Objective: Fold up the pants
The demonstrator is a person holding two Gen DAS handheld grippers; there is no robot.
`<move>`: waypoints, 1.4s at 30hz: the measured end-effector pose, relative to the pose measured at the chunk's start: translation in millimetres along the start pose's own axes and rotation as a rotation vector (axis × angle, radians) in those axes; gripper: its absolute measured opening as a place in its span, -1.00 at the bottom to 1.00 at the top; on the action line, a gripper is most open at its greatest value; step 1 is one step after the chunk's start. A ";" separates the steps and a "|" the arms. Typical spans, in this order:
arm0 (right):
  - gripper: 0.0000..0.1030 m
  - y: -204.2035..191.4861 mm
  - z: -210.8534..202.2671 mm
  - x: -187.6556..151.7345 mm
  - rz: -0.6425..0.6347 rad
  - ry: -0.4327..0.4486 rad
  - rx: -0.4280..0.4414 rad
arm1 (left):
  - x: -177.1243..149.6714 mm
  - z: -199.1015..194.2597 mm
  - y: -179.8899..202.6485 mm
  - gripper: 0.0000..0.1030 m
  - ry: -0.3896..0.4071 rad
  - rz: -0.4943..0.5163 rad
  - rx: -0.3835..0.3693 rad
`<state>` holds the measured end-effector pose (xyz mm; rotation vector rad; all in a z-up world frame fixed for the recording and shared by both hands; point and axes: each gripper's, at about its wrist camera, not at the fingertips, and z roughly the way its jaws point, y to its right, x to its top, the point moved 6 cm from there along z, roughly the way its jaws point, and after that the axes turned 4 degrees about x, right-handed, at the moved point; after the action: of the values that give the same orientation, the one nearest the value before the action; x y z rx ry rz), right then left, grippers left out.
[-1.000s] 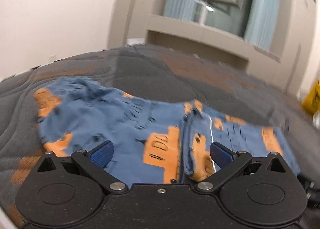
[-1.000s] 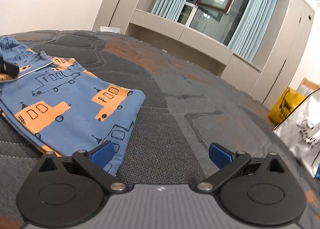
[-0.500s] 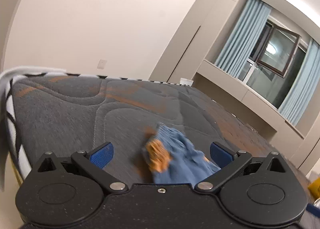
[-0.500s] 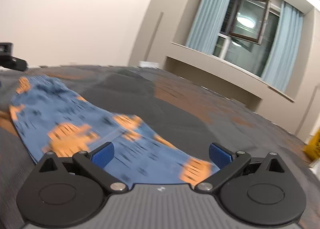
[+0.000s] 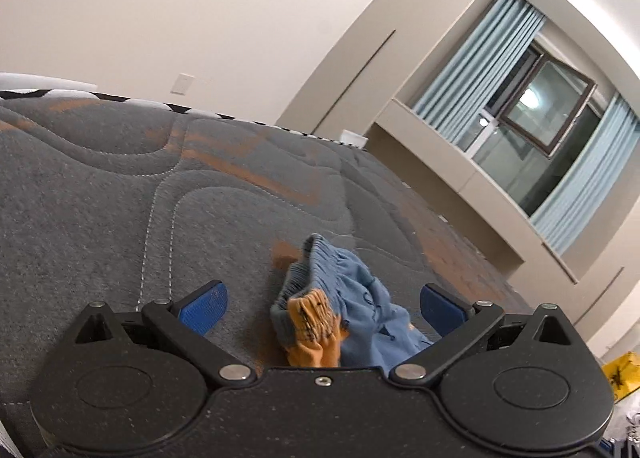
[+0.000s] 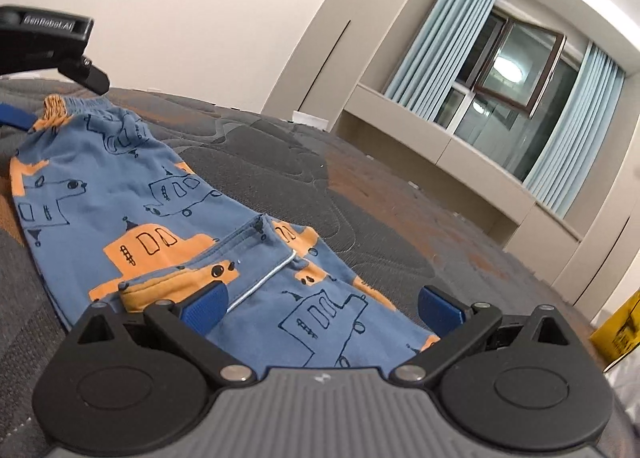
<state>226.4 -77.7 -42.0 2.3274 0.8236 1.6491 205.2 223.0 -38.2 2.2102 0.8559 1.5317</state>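
Note:
Blue pants with orange bus prints [image 6: 168, 214] lie folded lengthwise on a grey quilted mattress [image 6: 360, 226]. In the right wrist view my right gripper [image 6: 322, 304] is open, low over the lower leg part, its jaws wide apart. In the left wrist view my left gripper [image 5: 322, 302] is open, with the bunched waistband end of the pants [image 5: 324, 302] between its blue pads and not pinched. The left gripper's body also shows at the top left of the right wrist view [image 6: 52, 46], by the waistband.
The mattress edge with black-and-white trim [image 5: 120, 100] runs along the far side by a white wall. A window with blue curtains [image 6: 512, 70] is behind. A yellow bag [image 6: 620, 332] stands past the bed at the right.
Both grippers swung left. The left one went from over the spread pants to the waistband end. The right one went from the bare mattress beside the pants to over the legs.

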 end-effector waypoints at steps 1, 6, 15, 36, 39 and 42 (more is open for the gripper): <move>1.00 -1.2 0.2 0.3 -0.006 0.002 -0.005 | -0.1 -2.2 0.8 0.99 -0.008 -0.002 -0.022; 1.00 1.0 3.1 0.4 0.015 -0.003 0.011 | -6.7 2.7 7.7 0.99 -0.088 -0.044 -0.129; 1.00 -0.3 2.4 0.1 0.008 -0.001 0.003 | -5.9 19.0 7.7 0.93 -0.086 -0.106 -0.065; 1.00 44.5 -21.5 -1.9 0.260 0.103 0.051 | 10.2 -22.5 89.6 -0.63 0.099 0.092 0.046; 1.00 75.7 -36.7 -12.3 0.384 0.142 0.080 | 7.2 -33.6 121.9 -0.63 0.126 0.171 0.026; 1.00 102.7 -48.8 -26.7 0.391 0.135 0.036 | -5.0 -46.2 162.0 -0.63 0.145 0.249 -0.022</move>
<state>210.2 -185.6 -0.4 2.5483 0.4383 1.9736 208.7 91.7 67.3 2.2821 0.6172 1.8242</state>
